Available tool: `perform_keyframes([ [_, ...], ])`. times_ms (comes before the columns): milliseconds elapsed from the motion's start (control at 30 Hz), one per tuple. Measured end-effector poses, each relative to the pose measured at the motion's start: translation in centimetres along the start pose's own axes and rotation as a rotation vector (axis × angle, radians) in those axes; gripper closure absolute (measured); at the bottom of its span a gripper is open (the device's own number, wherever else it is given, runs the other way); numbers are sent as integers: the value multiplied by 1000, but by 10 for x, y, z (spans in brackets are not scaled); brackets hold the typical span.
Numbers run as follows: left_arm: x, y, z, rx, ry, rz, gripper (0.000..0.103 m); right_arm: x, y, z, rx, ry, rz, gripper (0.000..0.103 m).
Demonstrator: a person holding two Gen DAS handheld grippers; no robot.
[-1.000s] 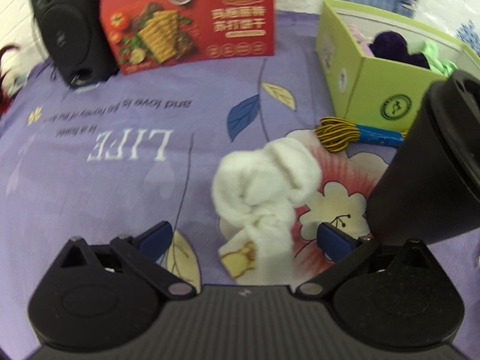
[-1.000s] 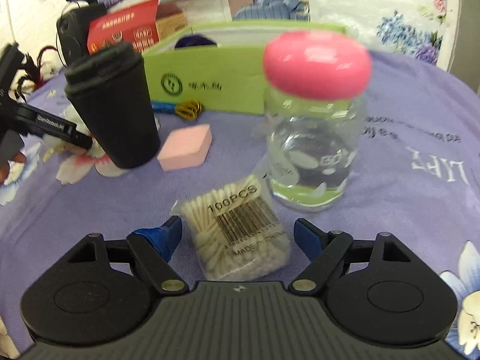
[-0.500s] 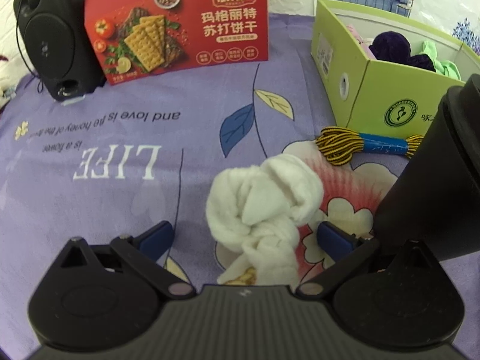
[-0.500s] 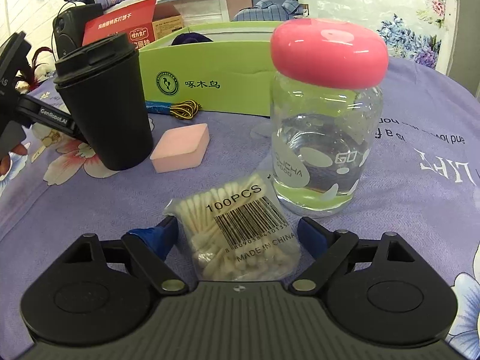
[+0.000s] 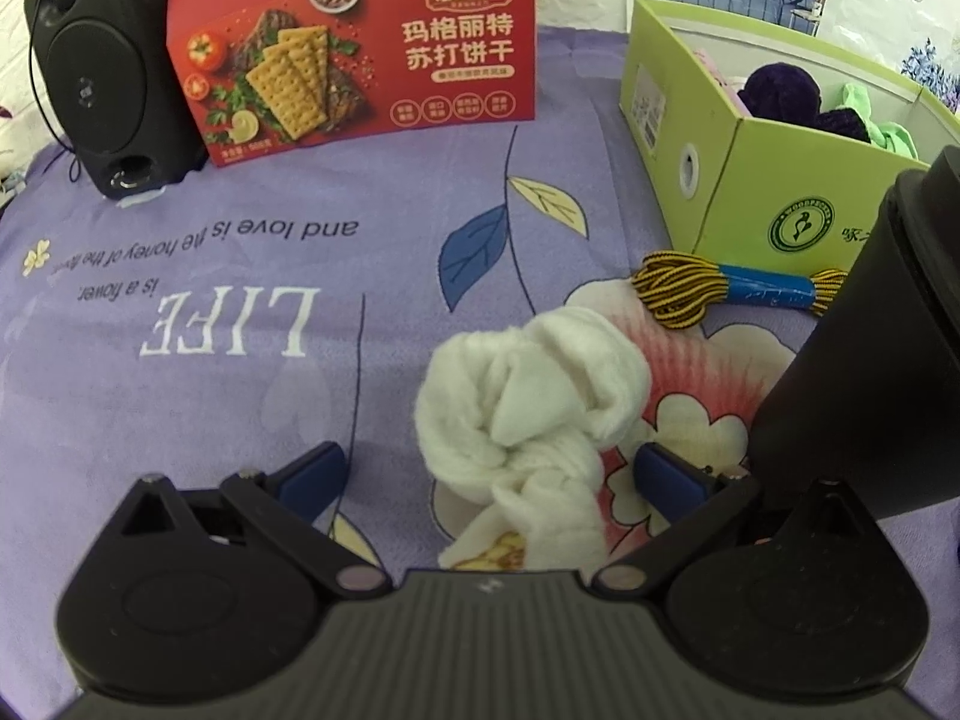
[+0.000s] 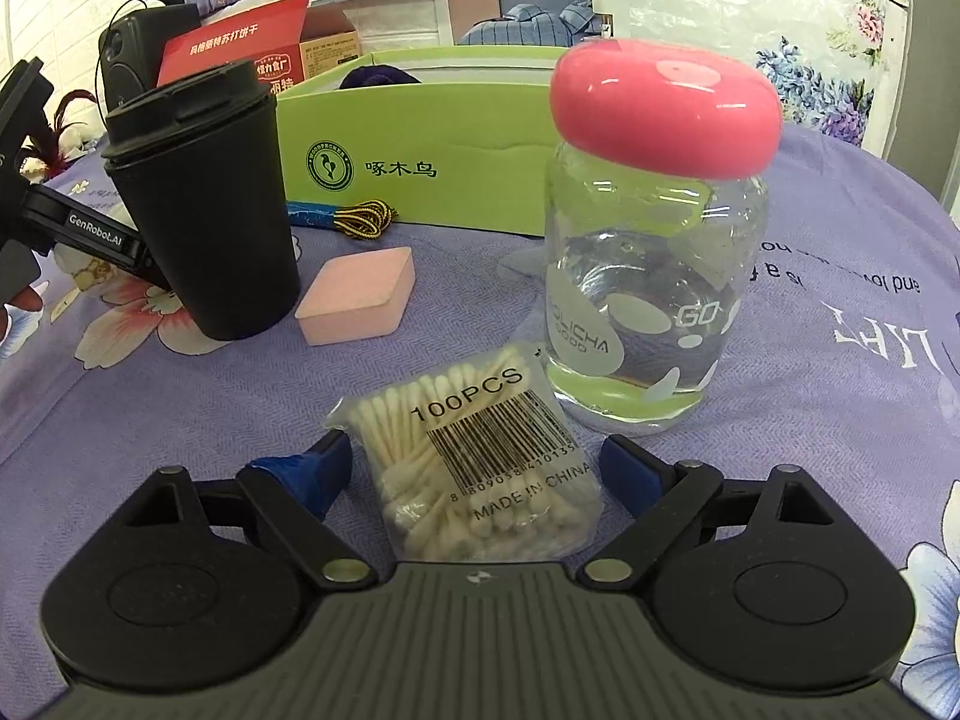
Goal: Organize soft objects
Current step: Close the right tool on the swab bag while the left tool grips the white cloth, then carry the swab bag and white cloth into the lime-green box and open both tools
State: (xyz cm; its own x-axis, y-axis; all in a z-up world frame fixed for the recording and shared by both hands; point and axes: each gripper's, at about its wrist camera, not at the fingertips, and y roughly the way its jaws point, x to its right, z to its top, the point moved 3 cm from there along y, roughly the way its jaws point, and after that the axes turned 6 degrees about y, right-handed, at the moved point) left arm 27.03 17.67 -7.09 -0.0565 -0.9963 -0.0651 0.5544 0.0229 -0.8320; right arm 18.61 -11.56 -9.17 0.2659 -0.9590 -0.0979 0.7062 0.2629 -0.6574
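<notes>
A knotted white sock (image 5: 528,396) lies on the purple cloth. My left gripper (image 5: 487,468) stands open around its near end, and the pads do not press on it. A clear bag of cotton swabs (image 6: 480,456) lies between the blue pads of my right gripper (image 6: 475,459). Its jaws are opening and there are gaps on both sides of the bag. A pink sponge (image 6: 360,294) rests beyond the bag. The green box (image 5: 756,180) holds dark purple and green soft items. A yellow-black thread bundle (image 5: 720,288) lies in front of the box.
A black lidded cup (image 5: 870,360) stands close to the left gripper's right finger. A clear bottle with a pink cap (image 6: 654,276) stands just past the swab bag. A red cracker box (image 5: 360,54) and a black speaker (image 5: 102,78) line the far edge.
The right gripper's jaws have spread wider around the swab bag, and the bag now sits deeper between them. The left gripper stays open over the white sock, barely shifted.
</notes>
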Motion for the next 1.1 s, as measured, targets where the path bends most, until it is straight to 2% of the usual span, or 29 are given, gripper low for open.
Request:
perform_keyframes([
  [100, 0, 0, 1, -5, 5, 2, 1, 0, 0, 1, -1, 5, 0, 27],
  [167, 1, -1, 1, -6, 6, 1, 4, -1, -2, 1, 1, 5, 5, 31],
  [200, 1, -2, 1, -3, 4, -2, 11, 0, -3, 0, 7, 13, 10, 35],
  [233, 1, -6, 2, 8, -3, -15, 32, 0, -4, -1, 12, 14, 15, 43],
  [267, 1, -10, 3, 19, -15, -30, 47, 1, -6, -1, 15, 13, 20, 51],
  [300, 0, -14, 4, 14, -27, -21, 54, 1, -9, -1, 18, 20, 33, 64],
  [333, -1, -17, 4, 5, -36, -15, 56, 1, -11, -1, 13, 28, 49, 71],
  [400, -5, -25, -1, -1, -69, -5, 56, 0, -18, -2, 5, 25, 63, 77],
  [667, 0, -83, -33, 50, -42, 108, 56, -16, -57, -21, 37, -2, 85, 78],
  [833, 2, -119, -41, 115, -47, 83, 56, -19, -77, -23, 77, 26, 99, 77],
  [1100, 6, -142, -42, 162, -34, 71, 56, -19, -112, -13, 194, 63, 108, 77],
])
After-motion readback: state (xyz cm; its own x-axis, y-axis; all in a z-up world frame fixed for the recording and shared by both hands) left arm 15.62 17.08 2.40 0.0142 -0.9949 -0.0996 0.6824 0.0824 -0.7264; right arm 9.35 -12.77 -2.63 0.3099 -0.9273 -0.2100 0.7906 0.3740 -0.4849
